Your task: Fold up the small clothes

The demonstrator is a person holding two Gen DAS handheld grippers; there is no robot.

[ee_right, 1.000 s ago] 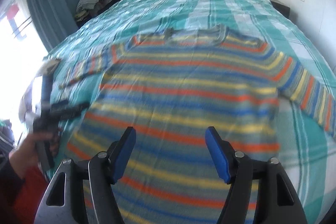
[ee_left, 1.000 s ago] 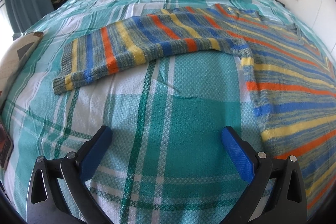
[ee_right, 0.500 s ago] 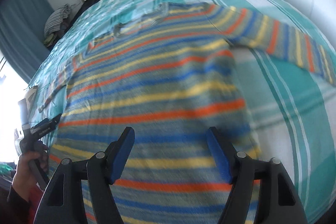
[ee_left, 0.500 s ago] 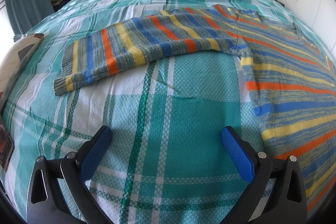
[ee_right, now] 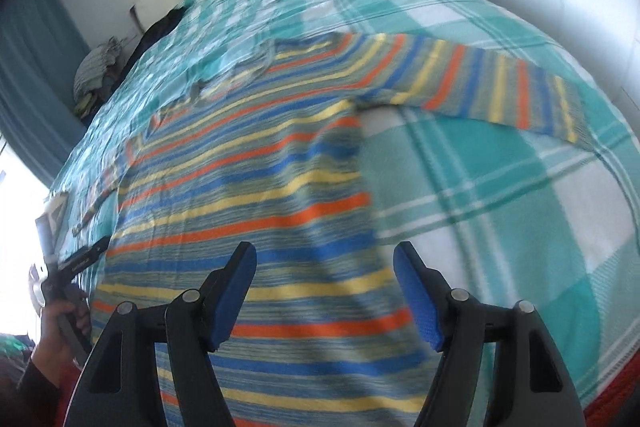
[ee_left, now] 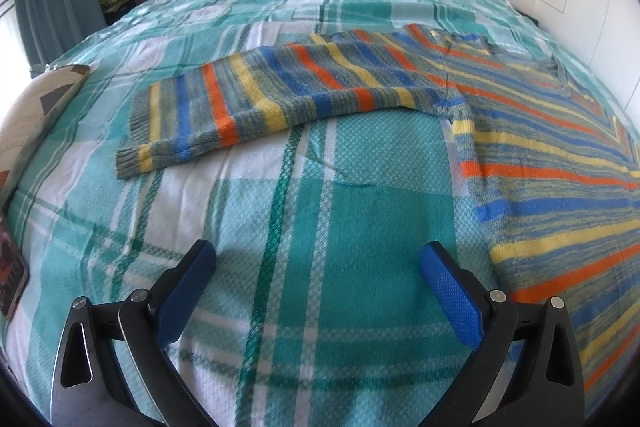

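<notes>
Left tool (ee_left: 318, 279) is open, nothing between the pads, hovering over bare bedspread (ee_left: 340, 219). From its view the sweater (ee_left: 540, 147) lies flat on the bed, body off to the right, one sleeve (ee_left: 280, 99) stretched across ahead with its long axis running left-right and the cuff at the far left. Right tool (ee_right: 324, 291) is also open and empty, over the sweater's lower body near its right side edge. In that view, which is blurred, the other sleeve (ee_right: 480, 83) runs out to the upper right, well apart from the pads. Left tool also shows here at the far left edge, held in a hand (ee_right: 60, 331). Judgement: each sleeve is nearest its same-side tool; the right one has the shorter reach to a side edge for a lengthwise fold.
</notes>
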